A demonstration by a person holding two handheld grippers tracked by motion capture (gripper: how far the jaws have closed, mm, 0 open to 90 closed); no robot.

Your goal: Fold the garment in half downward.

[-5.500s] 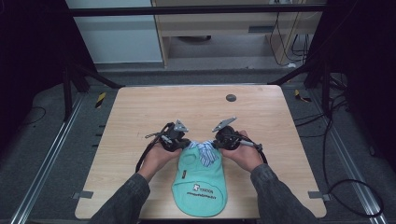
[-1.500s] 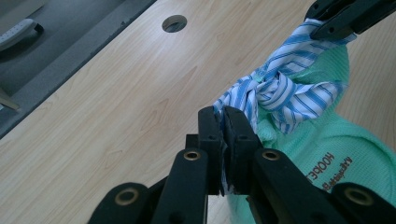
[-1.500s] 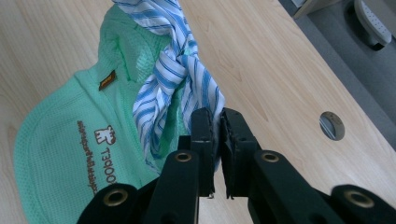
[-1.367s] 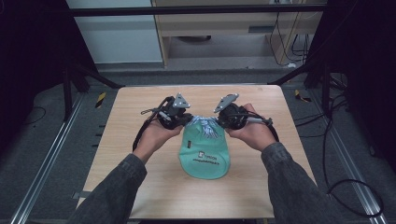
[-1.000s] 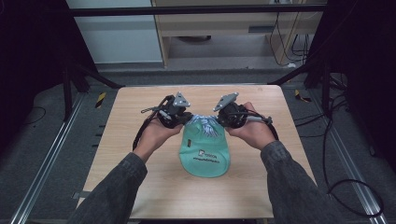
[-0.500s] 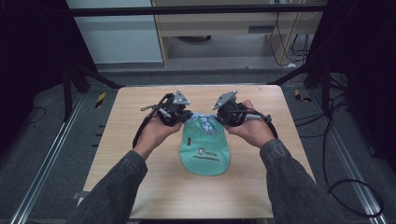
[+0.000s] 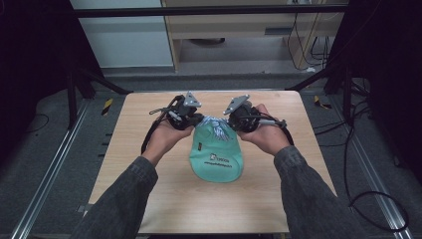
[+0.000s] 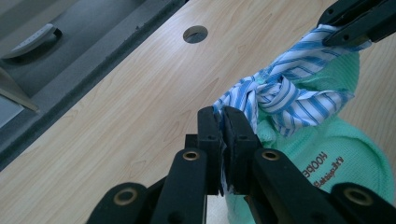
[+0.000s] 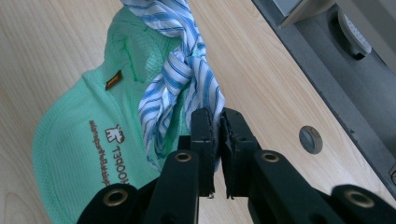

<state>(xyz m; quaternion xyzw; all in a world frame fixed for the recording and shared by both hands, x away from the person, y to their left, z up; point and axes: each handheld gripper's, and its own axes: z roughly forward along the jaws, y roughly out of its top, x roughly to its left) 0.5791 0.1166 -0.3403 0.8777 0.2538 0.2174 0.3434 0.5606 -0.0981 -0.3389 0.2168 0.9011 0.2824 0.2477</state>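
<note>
A mint-green knitted bag with brown print lies on the wooden table, near its middle. A blue-and-white striped cloth is twisted into a knot at its far end. My left gripper is shut on the left end of this striped cloth, its jaws pinching the fabric. My right gripper is shut on the other end of the cloth, its jaws tight on it. The green bag hangs slack below the knot. The right gripper's tip also shows in the left gripper view.
A round hole sits in the tabletop near the far edge, beyond the grippers. Past that edge run a grey floor and pale cabinets. Yellow-black tools lie on the floor at either side. Cables trail from both grippers.
Since the earliest frame both hands have carried the bag from the near edge toward the table's middle. Over the last second almost nothing has moved.
</note>
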